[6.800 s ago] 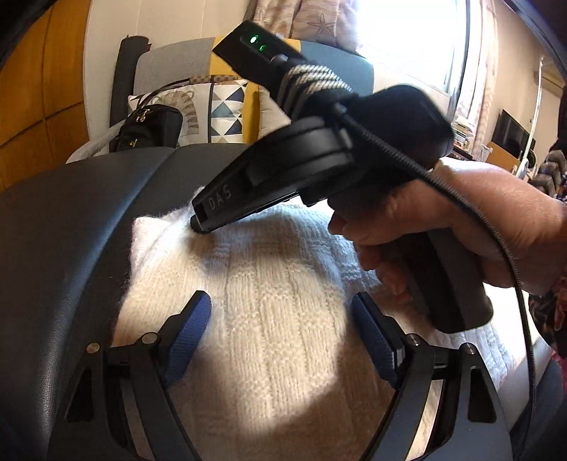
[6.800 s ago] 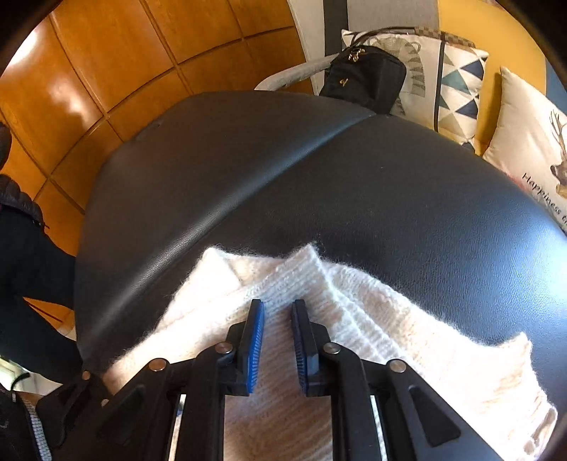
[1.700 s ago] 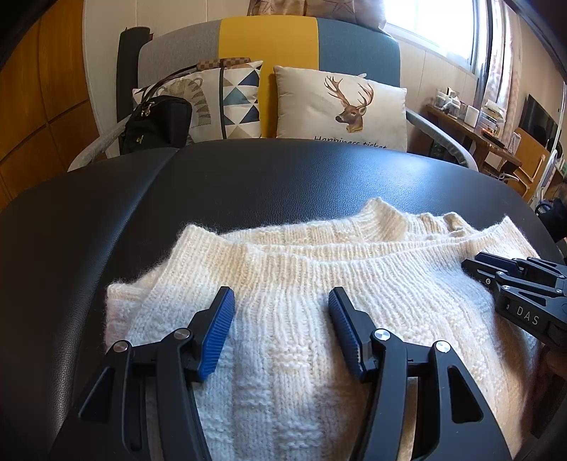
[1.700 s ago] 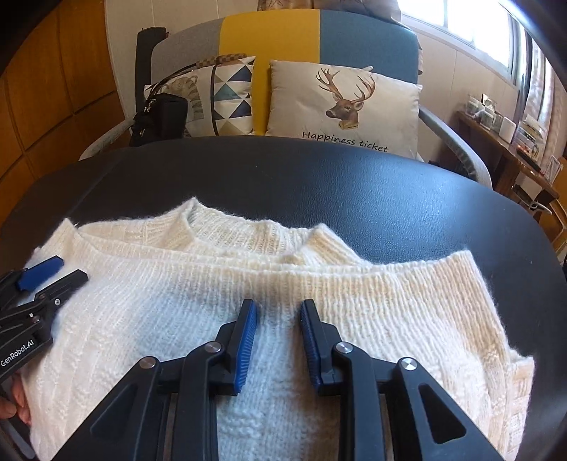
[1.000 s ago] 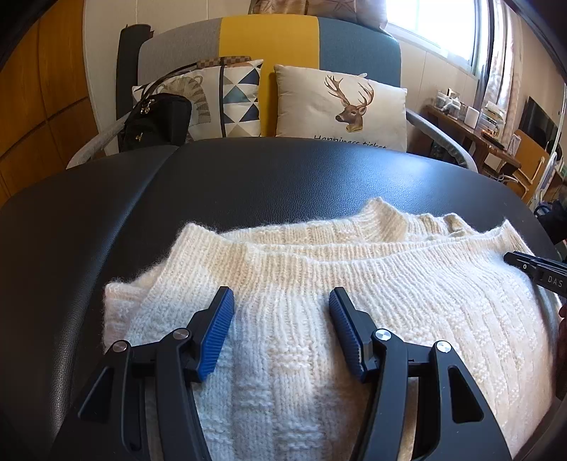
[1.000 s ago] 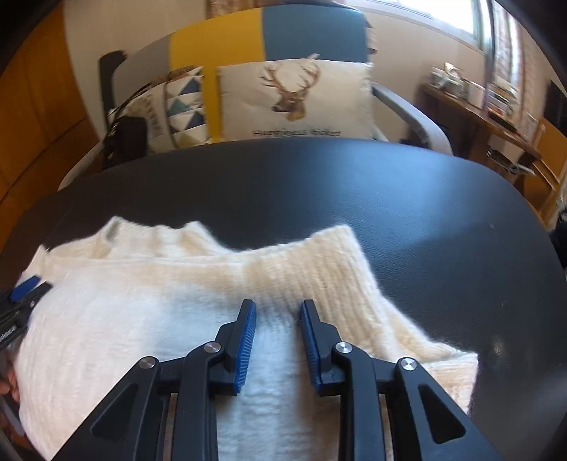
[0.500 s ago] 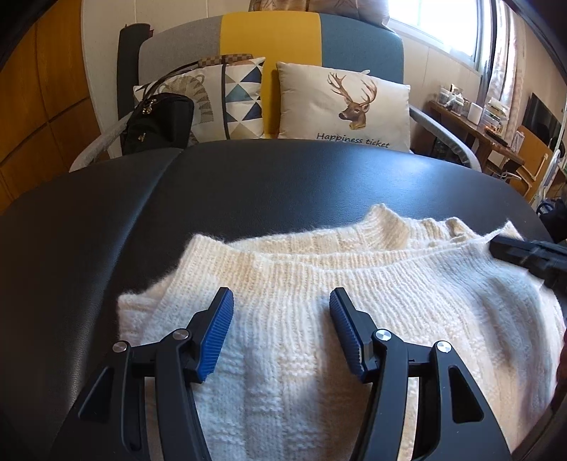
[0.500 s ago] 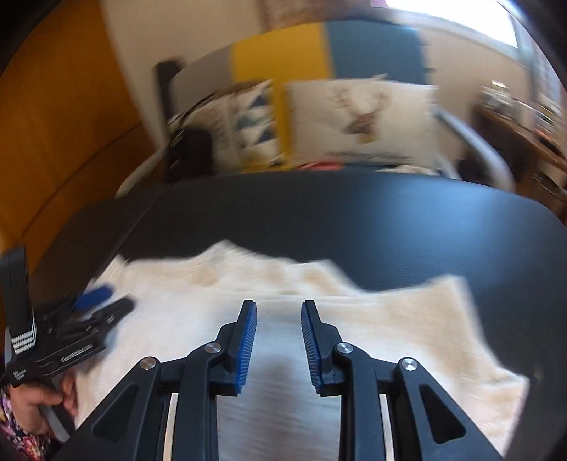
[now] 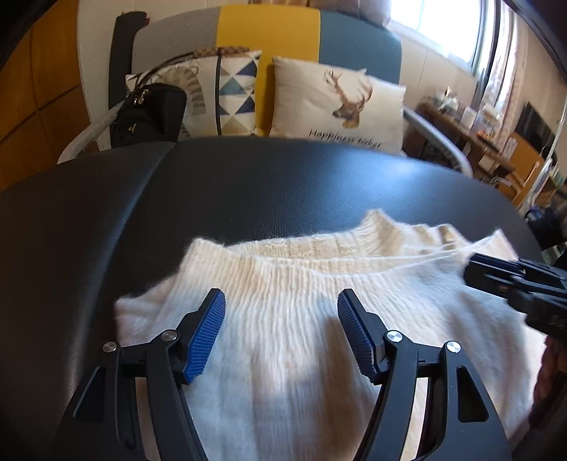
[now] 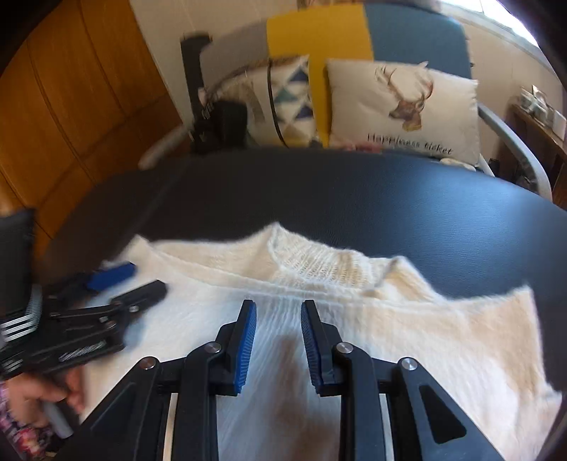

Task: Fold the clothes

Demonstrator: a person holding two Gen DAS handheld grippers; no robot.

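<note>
White sweater (image 9: pixel 294 340) folded on black table (image 9: pixel 269 184); smoothing judged underway. L gripper (image 9: pixel 281 315) just widened, R gripper (image 10: pixel 278 319) narrowly parted, nothing grasped. Next: edge to be pinched.

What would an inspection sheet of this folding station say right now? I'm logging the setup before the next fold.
Surface: black padded tabletop, seam on its left part.
Job's things: white knit sweater lying folded on the near half, ribbed edge facing the sofa.
Clutter: nothing seen on the tabletop besides the sweater.
Grippers: left gripper over the sweater, its jaws have just been opening, nothing between the pads; right gripper narrowly open above the knit, gripping nothing.
Cables: nothing seen.
Surroundings: sofa behind with deer cushion, triangle-pattern cushion, black handbag; wooden wall panels at left; window at right.
</note>
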